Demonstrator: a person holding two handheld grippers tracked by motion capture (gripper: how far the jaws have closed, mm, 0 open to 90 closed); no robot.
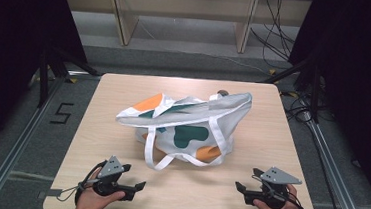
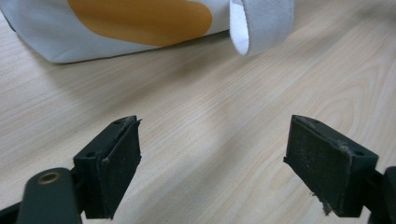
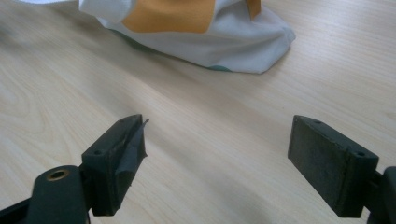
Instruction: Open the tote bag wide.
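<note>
A white cloth tote bag printed with orange and dark green patches (image 1: 191, 127) is laid on its side in the middle of the pale wooden table (image 1: 96, 127), with its mouth turned toward the far side. A white webbing handle loop (image 1: 155, 158) is draped from the bag onto the tabletop toward the near edge.

The left gripper (image 1: 134, 188) is held low over the near edge of the table, and its black jaws are seen spread wide with nothing between them. In the left gripper view bare wood is shown between the two pads (image 2: 119, 161), and the bag is found ahead of them and well apart, an orange patch (image 2: 140, 18) being seen up and to the left and the curled end of the white handle up and to the right.

The right gripper (image 1: 243, 192) is held over the near right of the table, its jaws likewise spread wide and empty. In the right gripper view only wood is seen between its fingers (image 3: 128, 154); a rounded corner of the bag is seen beyond them, near but not touched.
</note>
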